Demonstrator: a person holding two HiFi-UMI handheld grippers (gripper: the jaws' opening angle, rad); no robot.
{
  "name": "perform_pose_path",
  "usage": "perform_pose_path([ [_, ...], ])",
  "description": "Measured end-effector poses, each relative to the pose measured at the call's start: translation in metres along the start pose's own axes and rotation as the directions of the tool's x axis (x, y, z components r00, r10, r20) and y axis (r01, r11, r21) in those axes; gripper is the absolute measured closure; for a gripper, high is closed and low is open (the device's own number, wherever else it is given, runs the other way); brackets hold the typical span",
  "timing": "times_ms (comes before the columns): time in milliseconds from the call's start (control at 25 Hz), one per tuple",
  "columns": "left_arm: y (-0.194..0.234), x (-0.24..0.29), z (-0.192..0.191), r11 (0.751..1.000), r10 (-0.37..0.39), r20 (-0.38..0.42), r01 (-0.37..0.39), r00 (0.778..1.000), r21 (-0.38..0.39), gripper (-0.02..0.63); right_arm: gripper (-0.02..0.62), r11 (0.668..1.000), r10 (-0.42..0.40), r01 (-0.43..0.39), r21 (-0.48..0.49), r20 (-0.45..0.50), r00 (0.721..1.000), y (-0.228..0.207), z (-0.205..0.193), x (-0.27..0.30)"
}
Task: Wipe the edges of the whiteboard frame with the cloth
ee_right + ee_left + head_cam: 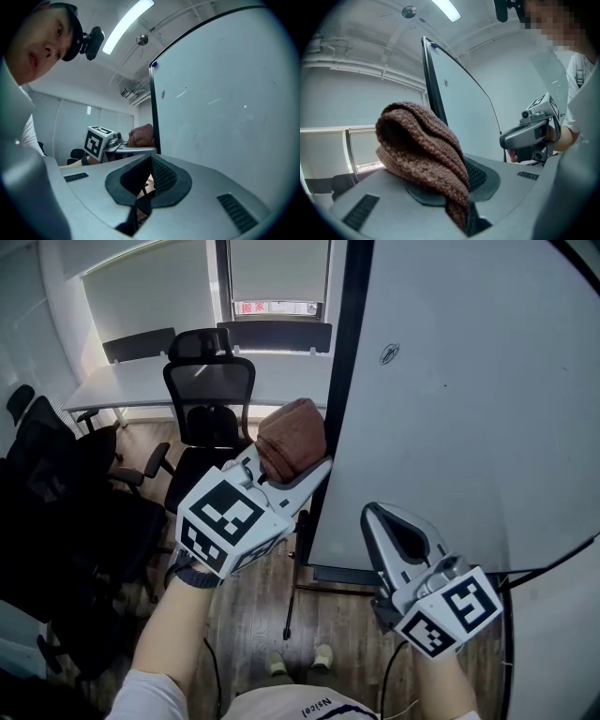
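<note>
Brown knitted cloth (291, 439): clamped between closed jaws of left gripper (302, 472), just beside black whiteboard frame (347, 362), left edge. Right gripper (377, 514): jaws together, empty, near whiteboard (469, 390) face

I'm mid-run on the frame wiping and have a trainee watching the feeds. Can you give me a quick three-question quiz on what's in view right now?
1. Fill in: the cloth clamped in the left gripper is ___ in colour.
2. Pick one: in the head view, the cloth sits at which part of the whiteboard frame? A) its left vertical edge B) its bottom rail C) its top rail
3. True or false: the right gripper also holds a cloth.

Key: 1. brown. 2. A. 3. False; its jaws are together with nothing between them, in front of the board face.
</note>
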State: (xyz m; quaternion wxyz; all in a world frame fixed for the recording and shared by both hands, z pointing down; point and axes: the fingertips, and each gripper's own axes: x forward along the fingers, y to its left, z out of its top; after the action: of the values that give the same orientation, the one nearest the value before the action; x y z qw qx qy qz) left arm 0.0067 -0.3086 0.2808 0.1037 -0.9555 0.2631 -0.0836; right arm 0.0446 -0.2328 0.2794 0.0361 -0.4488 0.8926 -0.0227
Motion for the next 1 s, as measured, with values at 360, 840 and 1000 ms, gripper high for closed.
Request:
perform_pose_path([
  [360, -0.006, 0.003, -0.032, 0.998, 0.020, 0.055, -0.017, 0.998, -0.053, 0.545, 0.592, 0.999, -0.016, 0.016, 0.032, -0.019, 1.000, -0.004, -0.025, 0.007],
  [840, -0.016, 0.005, -0.074, 0.996, 0.026, 0.084, -0.019, 0.996, -0.087, 0.545, 0.592, 0.997, -0.012, 0.014, 0.072, -0.037, 0.999, -0.004, -0.063, 0.027],
  [1000, -0.017, 0.009, -0.091, 0.995, 0.027, 0.086, -0.019, 0.996, -0.099, 0.545, 0.592, 0.996, -0.014, 0.019, 0.090, -0.049, 0.999, -0.007, -0.077, 0.031],
])
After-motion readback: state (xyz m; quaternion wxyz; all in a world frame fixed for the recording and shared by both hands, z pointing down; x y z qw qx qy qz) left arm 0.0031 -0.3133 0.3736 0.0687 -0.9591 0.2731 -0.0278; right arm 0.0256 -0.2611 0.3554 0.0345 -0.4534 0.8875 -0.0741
